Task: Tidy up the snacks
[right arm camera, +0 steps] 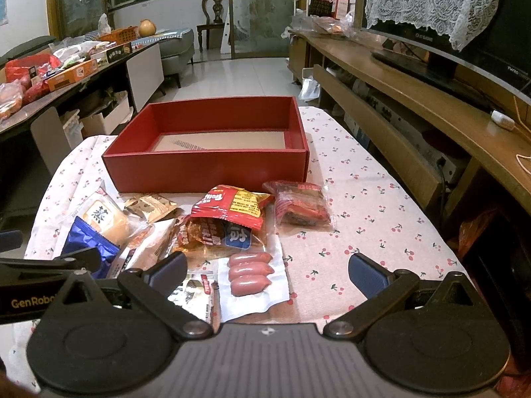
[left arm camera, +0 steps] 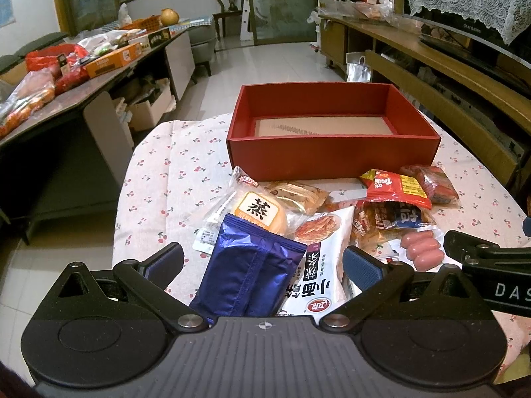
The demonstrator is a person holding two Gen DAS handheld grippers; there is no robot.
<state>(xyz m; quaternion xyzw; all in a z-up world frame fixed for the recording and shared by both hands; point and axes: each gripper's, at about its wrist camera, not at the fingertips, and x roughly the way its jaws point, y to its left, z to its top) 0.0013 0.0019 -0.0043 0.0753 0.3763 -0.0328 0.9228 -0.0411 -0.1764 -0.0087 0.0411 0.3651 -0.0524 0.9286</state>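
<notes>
Living room, tiled floor; tabletop (right arm camera: 365,179) under a cherry-print cloth. Red box (left arm camera: 332,152) at the far side, open-topped, holding nothing visible. Snack heap just before it: blue foil packet (left arm camera: 252,265), steamed cake pack (left arm camera: 259,212), white noodle-snack bag (left arm camera: 318,272), red chip bag (right arm camera: 232,205), pack of 3 sausages (right arm camera: 249,273). Left gripper (left arm camera: 262,262): jaws wide open, astride the blue packet, gripping nothing. Right gripper (right arm camera: 265,273): jaws wide open, empty, over the sausages.

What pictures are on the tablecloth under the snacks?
Little red cherries with green stems on a pale tablecloth; the right wrist view shows them best.
</notes>
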